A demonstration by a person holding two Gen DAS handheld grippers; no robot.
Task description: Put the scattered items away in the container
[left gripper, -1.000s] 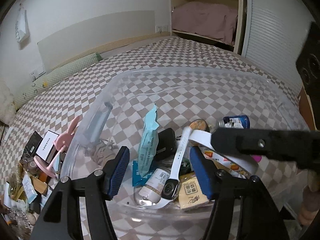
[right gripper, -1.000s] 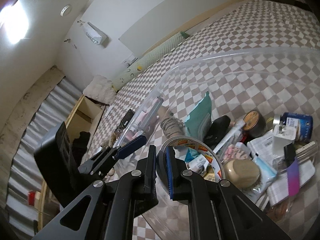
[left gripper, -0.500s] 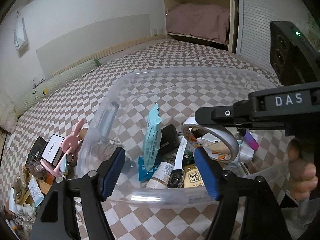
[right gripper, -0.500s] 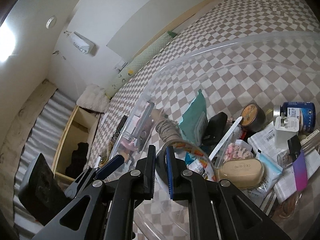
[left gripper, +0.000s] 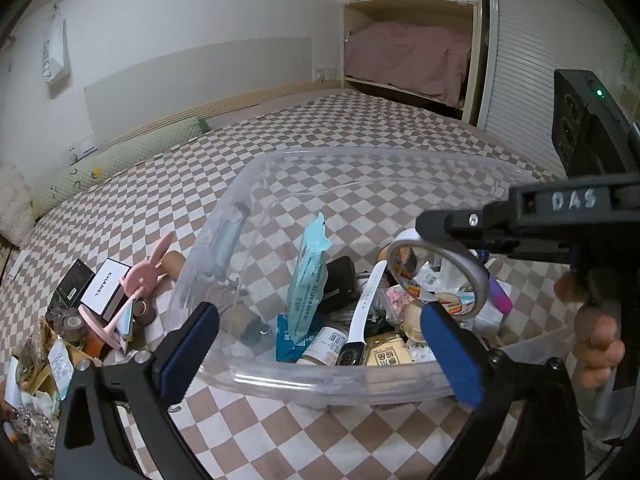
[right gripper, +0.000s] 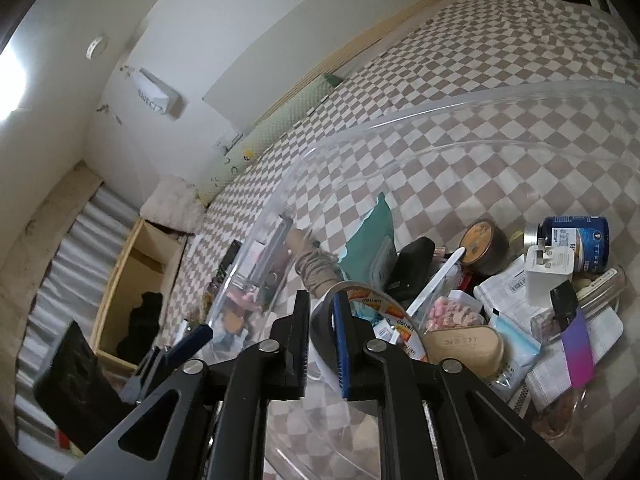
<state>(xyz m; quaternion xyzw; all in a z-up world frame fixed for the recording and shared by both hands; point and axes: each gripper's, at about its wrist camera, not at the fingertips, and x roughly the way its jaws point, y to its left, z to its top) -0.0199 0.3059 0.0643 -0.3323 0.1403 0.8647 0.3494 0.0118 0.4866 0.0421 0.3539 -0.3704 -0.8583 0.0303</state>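
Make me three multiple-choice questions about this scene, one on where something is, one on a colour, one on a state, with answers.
1. Where is the pink rabbit-shaped holder?
A. Inside the clear container
B. Outside the clear container, beside the Chanel box
C. In the left gripper

2. What colour is the smartwatch strap in the container?
A. White
B. Red
C. Green

3. What state is the right gripper in?
A. Wide open and empty
B. Shut on the tape roll
C. Shut on a blue jar

Answers:
1. B, it lies on the checked cover left of the container wall.
2. A, the strap shows white among the items.
3. B, its pads pinch the roll's band above the container, while the left gripper is open and empty.
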